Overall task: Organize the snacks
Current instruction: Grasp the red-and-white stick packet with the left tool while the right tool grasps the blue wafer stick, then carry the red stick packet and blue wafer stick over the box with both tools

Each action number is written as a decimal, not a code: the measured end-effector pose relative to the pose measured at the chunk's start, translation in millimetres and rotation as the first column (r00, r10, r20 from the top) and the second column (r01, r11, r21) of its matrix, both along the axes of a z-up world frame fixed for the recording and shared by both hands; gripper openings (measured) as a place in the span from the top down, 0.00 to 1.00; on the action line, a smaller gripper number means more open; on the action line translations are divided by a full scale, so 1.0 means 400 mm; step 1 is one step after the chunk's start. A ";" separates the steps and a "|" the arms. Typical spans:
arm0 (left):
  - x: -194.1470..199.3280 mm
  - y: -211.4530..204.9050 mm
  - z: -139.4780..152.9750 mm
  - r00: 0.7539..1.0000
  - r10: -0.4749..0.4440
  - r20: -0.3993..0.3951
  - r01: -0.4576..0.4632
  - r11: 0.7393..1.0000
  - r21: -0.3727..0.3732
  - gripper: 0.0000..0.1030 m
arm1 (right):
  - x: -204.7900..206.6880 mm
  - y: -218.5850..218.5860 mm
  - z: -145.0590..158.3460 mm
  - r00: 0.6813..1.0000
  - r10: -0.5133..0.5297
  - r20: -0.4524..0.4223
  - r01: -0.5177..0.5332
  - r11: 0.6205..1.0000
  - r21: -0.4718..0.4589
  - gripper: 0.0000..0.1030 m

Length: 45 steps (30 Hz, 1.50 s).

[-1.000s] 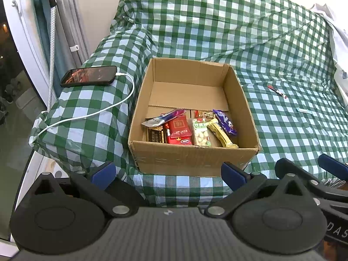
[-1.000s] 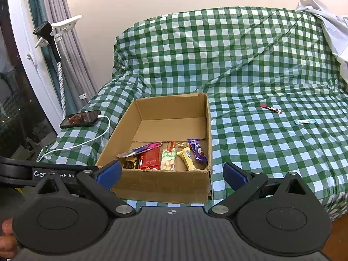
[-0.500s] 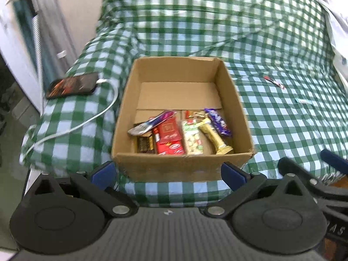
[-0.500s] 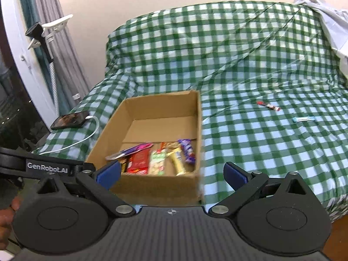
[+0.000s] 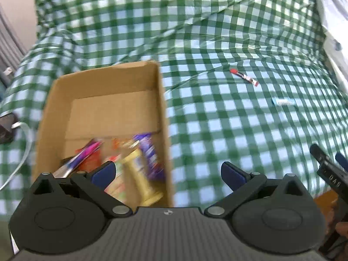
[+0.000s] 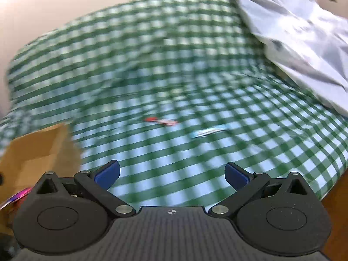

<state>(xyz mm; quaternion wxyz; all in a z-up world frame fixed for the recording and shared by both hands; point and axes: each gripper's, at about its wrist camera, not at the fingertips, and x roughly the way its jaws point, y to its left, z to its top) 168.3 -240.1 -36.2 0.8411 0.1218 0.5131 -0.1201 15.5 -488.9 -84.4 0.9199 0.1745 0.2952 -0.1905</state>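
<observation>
1. The box is open-topped cardboard and sits on the checked cloth, at the left of the left wrist view; the right wrist view catches only its corner at the left edge.
2. Snacks lie in the near end of the box, blurred: a gold bar, a purple pack beside it against the right wall, a pink wrapper to the left. The far end of the box floor is bare cardboard.
3. Two snacks lie loose on the cloth, well to the right of the box: a red stick and, nearer and further right, a blue sachet. In the right wrist view they lie ahead of the fingers, red stick left of blue sachet, apart from each other.
4. The left gripper has its fingers spread wide and holds nothing; it hangs over the box's near right corner.
5. The right gripper is likewise spread wide and empty, above the cloth, with the two loose snacks well beyond it.
6. The right gripper also shows at the right edge of the left wrist view, with part of a hand under it.
7. A pale sheet lies crumpled at the far right of the cloth.
8. A white cable curves across the cloth left of the box.
</observation>
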 end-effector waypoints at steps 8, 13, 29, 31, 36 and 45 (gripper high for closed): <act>0.258 -0.302 -0.189 0.996 0.025 -0.084 -0.024 1.000 0.015 0.00 | 0.245 -0.288 -0.234 0.990 -0.126 -0.059 0.132 0.986 0.105 0.02; 0.355 -0.372 -0.274 0.995 0.048 -0.086 -0.044 0.998 0.045 0.00 | 0.448 -0.366 -0.359 0.979 -0.178 -0.099 0.193 0.964 0.183 0.02; 0.602 -0.669 -0.483 0.987 0.069 -0.146 -0.082 0.993 -0.086 0.00 | 0.362 -0.360 -0.427 0.976 -0.189 -0.105 0.186 0.982 -0.036 0.84; 0.627 -0.696 -0.526 0.977 0.079 -0.200 -0.100 0.990 -0.097 0.00 | 0.343 -0.371 -0.432 0.975 -0.195 -0.105 0.193 0.981 -0.028 0.84; 0.657 -0.732 -0.549 0.972 0.113 -0.208 -0.136 0.986 -0.098 0.05 | 0.333 -0.368 -0.431 0.976 -0.189 -0.104 0.189 0.982 -0.017 0.82; 0.604 -0.653 -0.470 0.988 -0.021 -0.155 -0.001 0.990 -0.143 0.93 | 0.316 -0.385 -0.402 0.977 -0.180 -0.118 0.186 0.982 0.039 0.85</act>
